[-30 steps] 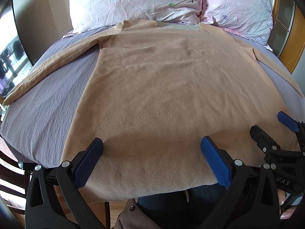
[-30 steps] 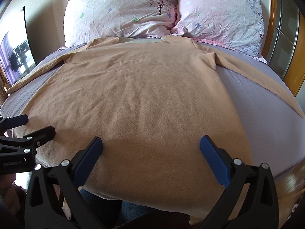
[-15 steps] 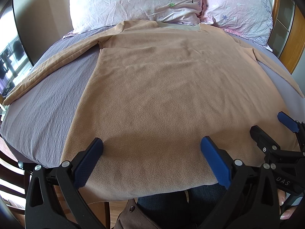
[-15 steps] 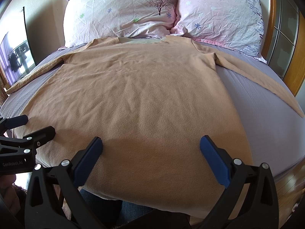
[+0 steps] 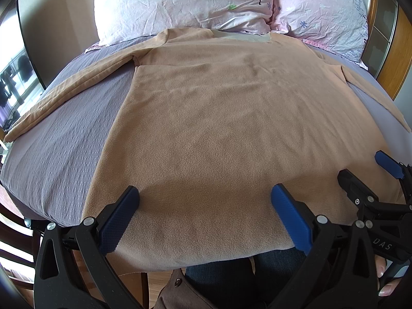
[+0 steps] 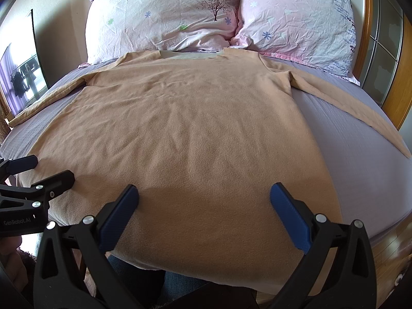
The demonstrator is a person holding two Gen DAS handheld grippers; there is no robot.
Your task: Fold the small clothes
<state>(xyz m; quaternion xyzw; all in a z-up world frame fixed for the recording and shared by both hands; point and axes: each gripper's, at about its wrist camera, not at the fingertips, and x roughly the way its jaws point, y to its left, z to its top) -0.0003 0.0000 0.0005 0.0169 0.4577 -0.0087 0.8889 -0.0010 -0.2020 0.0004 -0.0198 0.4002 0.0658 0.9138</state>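
Note:
A tan long-sleeved fleece top [image 5: 231, 118] lies flat on the bed, collar toward the pillows, both sleeves spread out, hem at the near edge. It also shows in the right wrist view [image 6: 195, 134]. My left gripper [image 5: 204, 206] is open and empty, hovering over the hem's left part. My right gripper [image 6: 203, 204] is open and empty over the hem's right part. Each gripper shows at the edge of the other's view: the right one [image 5: 365, 175] and the left one [image 6: 38, 172].
The bed has a lilac sheet [image 5: 64, 139] and two floral pillows [image 6: 164, 18] at its head. A wooden headboard frame [image 6: 401, 82] stands on the right. A wall mirror [image 6: 20, 77] stands on the left. The person's jeans [image 5: 231, 280] show below the bed edge.

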